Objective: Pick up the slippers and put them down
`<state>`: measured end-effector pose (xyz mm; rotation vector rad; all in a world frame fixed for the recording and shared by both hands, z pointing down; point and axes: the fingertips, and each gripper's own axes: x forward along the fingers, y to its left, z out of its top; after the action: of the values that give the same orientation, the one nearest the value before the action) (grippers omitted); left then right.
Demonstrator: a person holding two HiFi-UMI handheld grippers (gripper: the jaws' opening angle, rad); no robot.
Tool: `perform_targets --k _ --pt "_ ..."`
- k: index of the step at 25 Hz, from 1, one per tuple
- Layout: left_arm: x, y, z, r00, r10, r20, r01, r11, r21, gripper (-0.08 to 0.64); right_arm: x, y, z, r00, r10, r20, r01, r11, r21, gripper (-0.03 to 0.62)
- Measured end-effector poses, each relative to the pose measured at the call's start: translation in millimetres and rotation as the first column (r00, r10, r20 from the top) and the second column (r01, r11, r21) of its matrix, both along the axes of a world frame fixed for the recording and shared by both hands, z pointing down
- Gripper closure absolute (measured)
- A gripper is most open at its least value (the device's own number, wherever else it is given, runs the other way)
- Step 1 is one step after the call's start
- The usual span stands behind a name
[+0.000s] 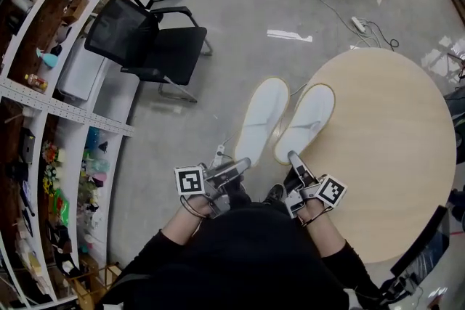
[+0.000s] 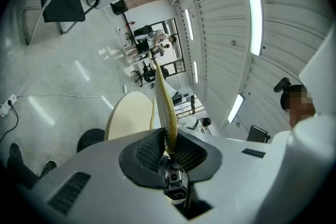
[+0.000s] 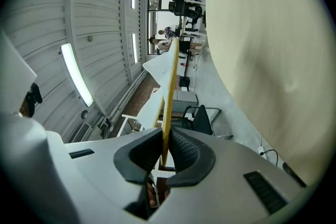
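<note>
Slippers, pair, both in hand.
Your left gripper (image 1: 243, 165) nips the left slipper (image 1: 263, 120), your right gripper (image 1: 293, 158) the right slipper (image 1: 309, 120); both point 1 o'clock, table (image 1: 392, 141) at 3 o'clock.

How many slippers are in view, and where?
2. The left white, tan-edged slipper is clamped in the left gripper over the floor; the right slipper is in the right gripper, at the round wooden table's edge.
</note>
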<state>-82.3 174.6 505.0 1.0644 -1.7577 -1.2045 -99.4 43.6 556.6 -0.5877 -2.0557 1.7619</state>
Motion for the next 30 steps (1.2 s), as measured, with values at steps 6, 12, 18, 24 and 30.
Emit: perform_targets --k 6,12,18,24,30 --pt "-52.6 -52.4 12.2 0.989 0.146 -0.033 -0.147 0.989 -0.009 0.506 -25.1 -56.0 12.2 0.982 0.185 -0.031 -0.185 0.983 -0.015 0.551" --pt "-98.2 -118.5 35.4 0.936 0.347 -0.054 -0.348 0.937 -0.001 0.506 -37.2 -112.0 27.8 0.923 0.378 -0.075 -0.379 0.926 0.008 0.551" --pt "-160.0 -161.2 54.6 0.836 0.541 -0.095 -0.542 0.840 0.017 0.506 -63.5 -142.5 40.4 0.805 0.576 -0.144 -0.570 0.818 0.083 0.551" --pt "-223.2 -169.9 74.7 0.728 0.671 -0.139 -0.674 0.738 0.035 0.506 -106.5 -134.7 36.4 0.694 0.694 -0.191 -0.676 0.720 0.157 0.550" --pt "-274.2 -172.0 109.1 0.641 0.749 -0.167 -0.762 0.648 -0.015 0.506 -139.6 -129.9 44.8 0.632 0.746 -0.212 -0.719 0.666 0.199 0.549"
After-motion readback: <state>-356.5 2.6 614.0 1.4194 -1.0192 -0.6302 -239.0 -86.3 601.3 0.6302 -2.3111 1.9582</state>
